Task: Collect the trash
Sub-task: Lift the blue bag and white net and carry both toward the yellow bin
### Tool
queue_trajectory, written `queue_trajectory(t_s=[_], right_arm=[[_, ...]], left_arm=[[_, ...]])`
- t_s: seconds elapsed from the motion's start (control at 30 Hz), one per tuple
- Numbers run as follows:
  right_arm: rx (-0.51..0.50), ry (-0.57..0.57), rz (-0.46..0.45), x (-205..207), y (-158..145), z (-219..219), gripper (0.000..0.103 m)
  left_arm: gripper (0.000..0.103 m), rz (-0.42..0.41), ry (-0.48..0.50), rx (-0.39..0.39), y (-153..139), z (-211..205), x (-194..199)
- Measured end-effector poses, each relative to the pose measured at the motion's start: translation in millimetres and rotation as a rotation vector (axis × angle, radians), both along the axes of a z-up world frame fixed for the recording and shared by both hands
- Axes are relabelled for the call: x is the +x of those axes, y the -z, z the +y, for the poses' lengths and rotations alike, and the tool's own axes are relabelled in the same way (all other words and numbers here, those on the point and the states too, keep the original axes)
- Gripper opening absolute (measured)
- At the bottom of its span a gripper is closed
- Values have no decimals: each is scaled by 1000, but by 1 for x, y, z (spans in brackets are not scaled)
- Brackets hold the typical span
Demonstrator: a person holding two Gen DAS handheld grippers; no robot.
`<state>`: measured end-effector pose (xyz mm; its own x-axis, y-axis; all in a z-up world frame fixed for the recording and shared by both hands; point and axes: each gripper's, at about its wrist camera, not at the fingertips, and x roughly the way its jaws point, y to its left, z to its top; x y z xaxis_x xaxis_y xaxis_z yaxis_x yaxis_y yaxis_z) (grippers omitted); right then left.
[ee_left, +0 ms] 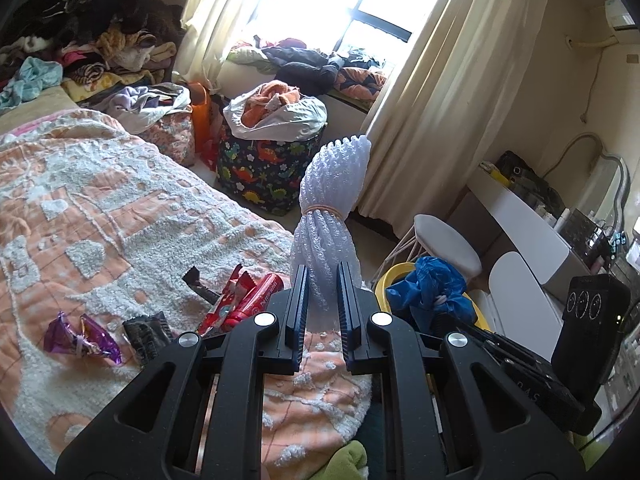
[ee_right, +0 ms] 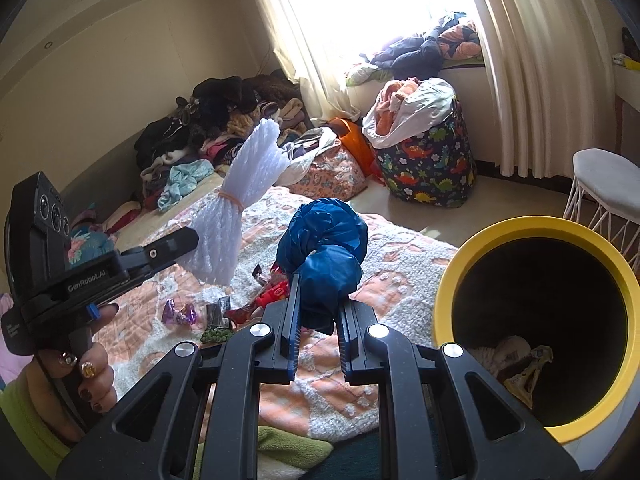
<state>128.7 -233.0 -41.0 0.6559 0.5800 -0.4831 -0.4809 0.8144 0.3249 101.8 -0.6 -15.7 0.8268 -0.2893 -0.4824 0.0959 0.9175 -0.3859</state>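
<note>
While the left gripper (ee_left: 323,280) pinches a white foam net bundle (ee_left: 332,204) tied with a rubber band, the right gripper (ee_right: 318,300) clamps a crumpled blue plastic bag (ee_right: 324,248). Both hang above the bed (ee_left: 100,184), where candy wrappers (ee_left: 236,300) lie scattered; a yellow-rimmed bin (ee_right: 536,228) stands beside the bed.

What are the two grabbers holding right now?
Left gripper: shut on the white foam net bundle.
Right gripper: shut on the blue plastic bag.
</note>
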Motion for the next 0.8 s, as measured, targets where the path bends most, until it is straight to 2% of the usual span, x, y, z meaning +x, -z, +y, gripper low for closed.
queue_trajectory(t_s=[0.8], right_arm=[[73, 153, -2, 17, -8, -61, 15]], left_arm=[[9, 6, 107, 58, -2, -48, -1]])
